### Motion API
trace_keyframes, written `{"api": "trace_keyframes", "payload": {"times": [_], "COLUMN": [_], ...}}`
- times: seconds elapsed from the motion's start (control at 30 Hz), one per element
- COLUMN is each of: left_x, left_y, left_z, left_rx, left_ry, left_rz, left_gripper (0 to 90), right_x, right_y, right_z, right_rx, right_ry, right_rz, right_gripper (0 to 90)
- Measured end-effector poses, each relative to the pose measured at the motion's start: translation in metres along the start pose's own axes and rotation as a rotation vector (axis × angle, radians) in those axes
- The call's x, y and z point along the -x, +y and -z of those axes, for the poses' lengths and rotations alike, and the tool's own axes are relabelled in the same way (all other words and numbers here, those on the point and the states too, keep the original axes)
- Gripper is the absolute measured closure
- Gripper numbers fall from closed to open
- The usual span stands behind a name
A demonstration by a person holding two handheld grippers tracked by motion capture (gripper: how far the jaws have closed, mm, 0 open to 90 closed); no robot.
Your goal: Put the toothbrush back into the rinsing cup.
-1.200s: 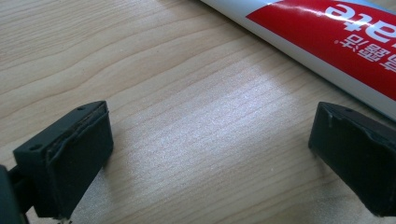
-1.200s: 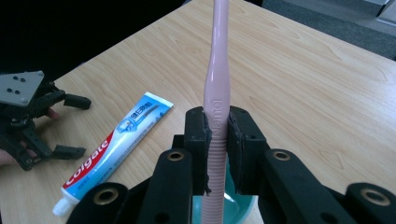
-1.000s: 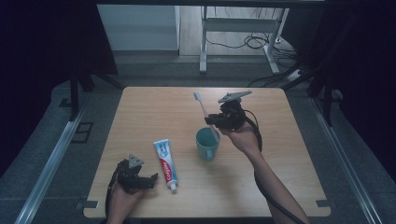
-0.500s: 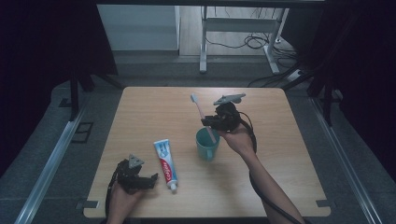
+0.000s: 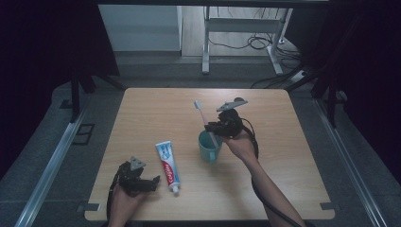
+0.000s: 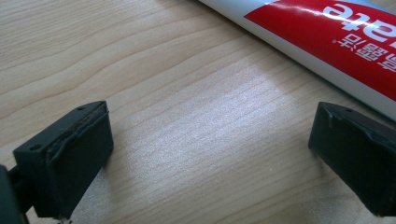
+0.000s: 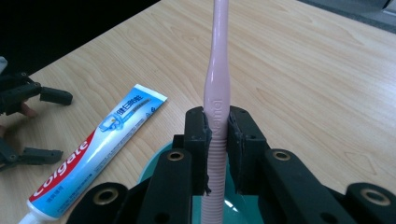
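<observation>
While my right claw clamps the pink toothbrush, the high view shows its lower end in the teal cup near the table's middle, bristles up and tilted away. My left claw rests near the front edge, just beside the toothpaste tube. Through the left gripper view, my jaws gape over bare wood, tube just beyond. Through the right gripper view, both pads pinch the ribbed handle above the cup.
</observation>
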State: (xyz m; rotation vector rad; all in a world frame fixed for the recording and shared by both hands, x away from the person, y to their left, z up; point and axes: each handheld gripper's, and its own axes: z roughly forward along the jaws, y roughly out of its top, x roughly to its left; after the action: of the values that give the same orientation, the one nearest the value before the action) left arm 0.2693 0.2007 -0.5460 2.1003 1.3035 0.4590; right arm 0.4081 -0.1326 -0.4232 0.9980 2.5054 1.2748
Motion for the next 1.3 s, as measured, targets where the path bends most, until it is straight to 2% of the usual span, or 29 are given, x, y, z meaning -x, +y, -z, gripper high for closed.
{"api": "trace_keyframes", "payload": {"times": [0.53,0.9,1.3], "left_x": [0.0,0.0,0.0], "left_y": [0.0,0.0,0.0], "left_z": [0.0,0.0,0.0], "left_rx": [0.0,0.0,0.001], "left_ry": [-0.001,-0.001,0.0], "left_rz": [0.0,0.004,0.004], "left_gripper": [0.0,0.0,0.0], "right_x": [0.002,0.0,0.002], "right_y": [-0.019,-0.031,-0.039], "right_z": [-0.015,-0.026,-0.028], "right_rx": [-0.029,-0.061,-0.079], "right_ry": [0.003,-0.006,-0.001], "right_rz": [-0.014,-0.001,-0.004], "right_gripper": [78.2,78.0,77.3]}}
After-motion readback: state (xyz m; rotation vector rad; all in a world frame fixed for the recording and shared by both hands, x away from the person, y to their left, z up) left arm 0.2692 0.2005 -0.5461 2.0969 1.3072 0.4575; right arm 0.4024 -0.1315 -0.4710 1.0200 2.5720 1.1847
